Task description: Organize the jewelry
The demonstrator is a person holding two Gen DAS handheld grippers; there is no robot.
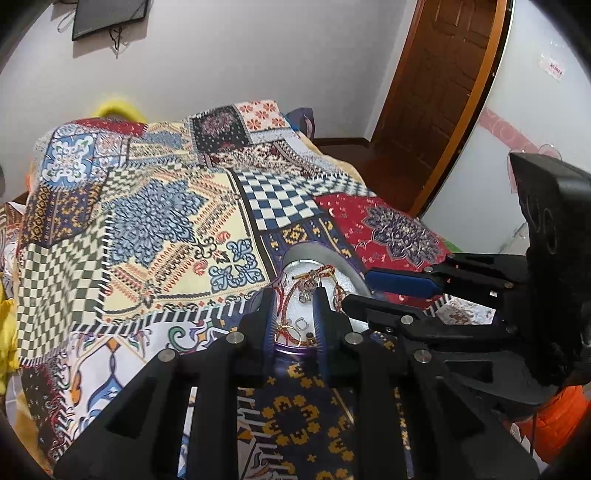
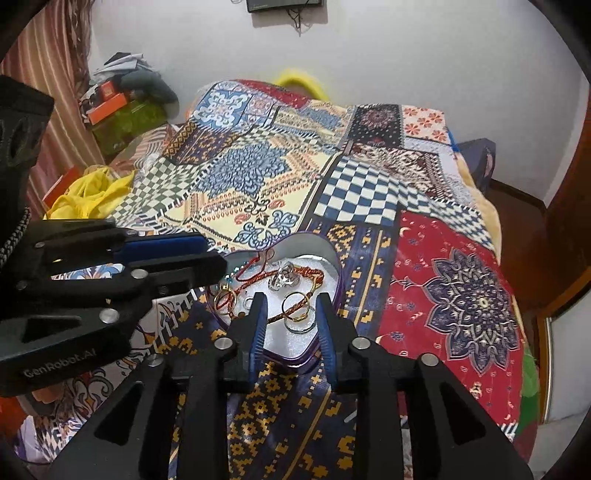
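One heart-shaped tin [image 2: 334,266] near the bed's [image 2: 461,295] front edge holds several rings [image 2: 295,306] and one red cord bracelet [image 2: 295,275]; the right gripper [image 2: 291,328] hangs parted over the rings, gripping nothing; the left gripper [image 1: 293,325] is slightly parted, empty, above the tin.

hand-held gripper [image 2: 291,325]: black plastic | blue finger pads [image 2: 258,328] | silver screws | white "GenRobot.AI" lettering

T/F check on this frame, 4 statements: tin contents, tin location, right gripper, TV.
1. The heart-shaped tin holds rings and a braided cord bracelet. True.
2. The tin sits on a bare wooden table. False: it rests on a patchwork bedspread.
3. The right gripper clamps a ring. False: its fingers are apart, and the ring lies loose between them.
4. A dark screen hangs on the wall. True.
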